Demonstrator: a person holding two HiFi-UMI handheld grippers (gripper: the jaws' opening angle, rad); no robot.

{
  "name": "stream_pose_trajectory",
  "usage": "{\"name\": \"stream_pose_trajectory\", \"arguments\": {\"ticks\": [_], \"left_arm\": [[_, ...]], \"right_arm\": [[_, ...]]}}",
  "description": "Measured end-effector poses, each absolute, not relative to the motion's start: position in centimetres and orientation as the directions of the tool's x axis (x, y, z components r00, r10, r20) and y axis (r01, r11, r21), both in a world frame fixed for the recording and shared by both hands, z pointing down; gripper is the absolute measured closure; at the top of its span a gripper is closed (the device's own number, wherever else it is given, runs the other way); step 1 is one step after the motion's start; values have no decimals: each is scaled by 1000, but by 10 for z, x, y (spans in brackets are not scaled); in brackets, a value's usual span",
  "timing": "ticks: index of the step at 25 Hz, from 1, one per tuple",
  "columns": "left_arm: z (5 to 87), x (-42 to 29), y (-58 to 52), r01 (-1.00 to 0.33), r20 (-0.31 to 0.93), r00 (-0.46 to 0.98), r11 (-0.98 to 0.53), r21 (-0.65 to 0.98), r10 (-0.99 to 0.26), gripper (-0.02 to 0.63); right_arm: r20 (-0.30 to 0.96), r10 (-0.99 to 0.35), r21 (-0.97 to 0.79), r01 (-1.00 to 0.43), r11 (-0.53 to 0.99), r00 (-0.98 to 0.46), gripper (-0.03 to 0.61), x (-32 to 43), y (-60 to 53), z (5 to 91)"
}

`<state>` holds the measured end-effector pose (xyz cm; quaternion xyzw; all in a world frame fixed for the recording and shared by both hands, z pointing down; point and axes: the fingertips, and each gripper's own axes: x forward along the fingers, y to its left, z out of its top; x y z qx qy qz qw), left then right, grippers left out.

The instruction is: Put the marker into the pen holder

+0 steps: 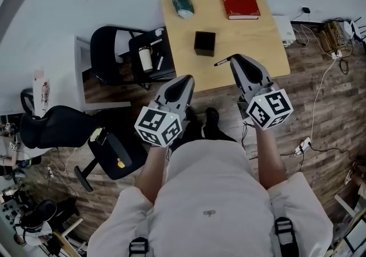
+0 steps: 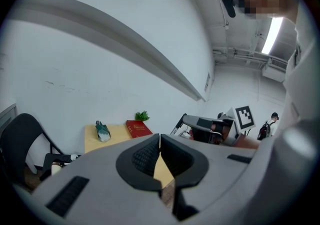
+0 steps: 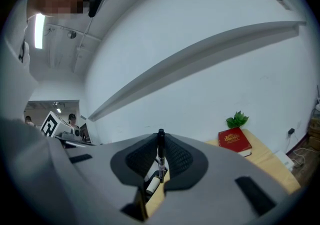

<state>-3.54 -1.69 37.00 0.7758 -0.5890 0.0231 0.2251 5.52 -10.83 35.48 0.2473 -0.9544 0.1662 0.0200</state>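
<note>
While the right gripper (image 1: pixel 233 59) pinched the marker (image 3: pixel 160 155) between its jaws over the table's (image 1: pixel 263 50) near edge, the left gripper (image 1: pixel 188 81) hung pressed together, empty, and the black pen holder (image 1: pixel 204 43) stood mid-table.

Right claw (image 1: pixel 233 59) grips marker (image 1: pixel 222 62) over table (image 1: pixel 257 50) edge; black pen holder (image 1: pixel 204 43) at its 10 o'clock, apart.

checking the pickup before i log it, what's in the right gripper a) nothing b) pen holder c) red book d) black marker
d: the right gripper is clamped on the black marker, which runs between its pads; the pen holder stands apart from it.
</note>
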Motion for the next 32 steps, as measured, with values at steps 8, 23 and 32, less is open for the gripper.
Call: {"name": "stream_pose_trajectory", "arguments": {"ticks": [8, 23, 32], "left_arm": [[375, -53, -31, -920, 299, 309, -203, 336, -903, 604], [381, -95, -96, -870, 290, 445, -332, 365, -847, 604], [391, -120, -128, -835, 305, 518, -396, 381, -799, 604]], "right_arm": [[140, -480, -292, -500, 815, -866, 537, 43, -123, 359], [210, -590, -260, -627, 735, -779, 537, 12, -170, 371], [280, -609, -254, -670, 698, -742, 537, -20, -190, 399]]}}
